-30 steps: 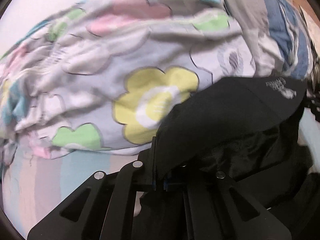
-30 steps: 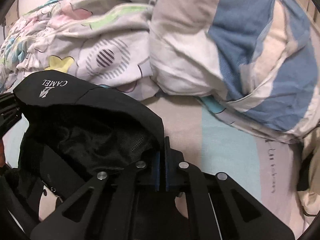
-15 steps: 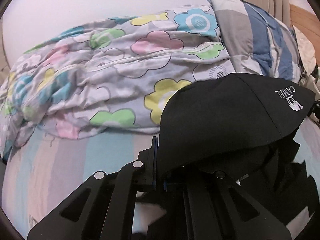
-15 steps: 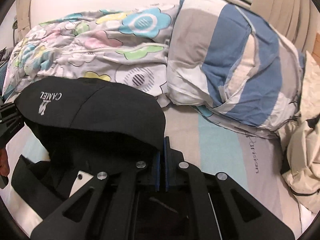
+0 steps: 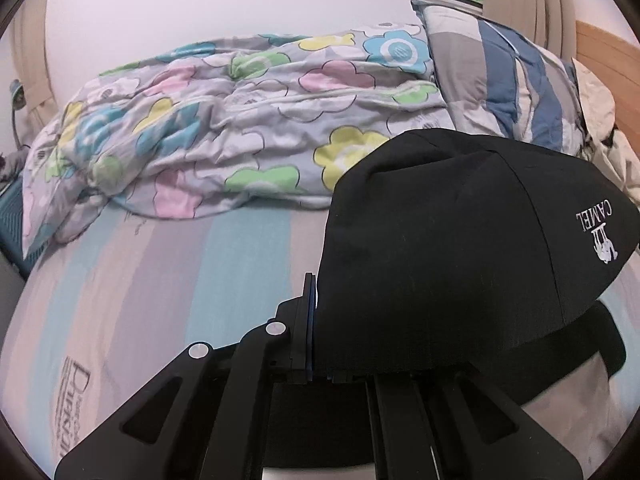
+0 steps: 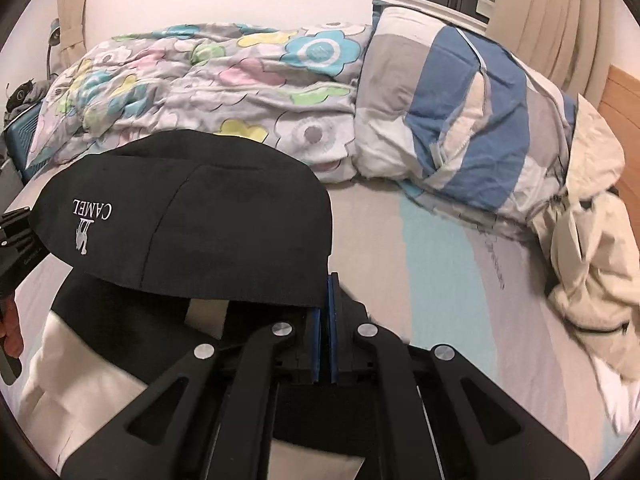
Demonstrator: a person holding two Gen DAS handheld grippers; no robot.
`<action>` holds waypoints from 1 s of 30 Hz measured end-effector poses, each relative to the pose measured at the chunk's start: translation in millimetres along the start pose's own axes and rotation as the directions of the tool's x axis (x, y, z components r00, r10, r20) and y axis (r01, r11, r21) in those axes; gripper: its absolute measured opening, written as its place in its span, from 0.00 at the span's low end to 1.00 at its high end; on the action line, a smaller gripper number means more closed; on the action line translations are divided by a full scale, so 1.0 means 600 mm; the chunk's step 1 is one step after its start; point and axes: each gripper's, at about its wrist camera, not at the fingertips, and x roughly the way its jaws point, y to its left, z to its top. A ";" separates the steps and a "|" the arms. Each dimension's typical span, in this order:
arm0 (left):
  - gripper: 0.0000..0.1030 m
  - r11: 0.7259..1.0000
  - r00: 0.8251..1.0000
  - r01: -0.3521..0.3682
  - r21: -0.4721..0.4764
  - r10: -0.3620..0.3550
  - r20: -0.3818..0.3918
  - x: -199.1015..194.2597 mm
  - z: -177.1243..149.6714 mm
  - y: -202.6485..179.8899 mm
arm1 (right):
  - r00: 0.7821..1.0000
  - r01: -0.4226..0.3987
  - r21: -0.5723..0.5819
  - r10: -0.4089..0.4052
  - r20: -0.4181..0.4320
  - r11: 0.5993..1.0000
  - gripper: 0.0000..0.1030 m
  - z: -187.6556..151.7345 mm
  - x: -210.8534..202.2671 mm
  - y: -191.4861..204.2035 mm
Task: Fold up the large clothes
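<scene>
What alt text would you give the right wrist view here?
The right hand-held gripper is shut on the edge of a black garment with a white CAMEL logo, held up over a striped bedsheet. Behind lie a floral duvet and a blue-and-grey pillow, with a beige jacket at right.

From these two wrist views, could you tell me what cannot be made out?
- Black garment: its lower part is hidden behind both grippers' bodies and cut off by the bottom edge, so its type is unclear.
- Left gripper: the cloth covers its right finger.
- Beige jacket: cut off by the right edge.
</scene>
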 end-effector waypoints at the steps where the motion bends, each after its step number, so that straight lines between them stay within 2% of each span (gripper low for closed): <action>1: 0.03 1.000 1.000 -0.006 0.002 0.006 0.003 -0.011 -0.013 -0.001 | 1.000 0.002 -0.001 -0.002 -0.004 1.000 0.03 -0.014 -0.009 0.006; 8: 0.03 1.000 1.000 -0.021 -0.004 0.021 0.007 -0.068 -0.087 -0.008 | 0.999 0.002 0.008 -0.001 -0.044 1.000 0.03 -0.094 -0.049 0.031; 14: 0.03 0.999 1.000 -0.029 -0.014 0.029 -0.006 -0.091 -0.141 -0.015 | 0.997 0.008 -0.007 -0.008 -0.076 1.000 0.03 -0.159 -0.067 0.054; 30: 0.03 0.999 0.995 -0.031 0.014 0.032 -0.090 -0.087 -0.248 -0.042 | 0.981 0.022 0.021 -0.017 -0.195 1.000 0.03 -0.278 -0.057 0.078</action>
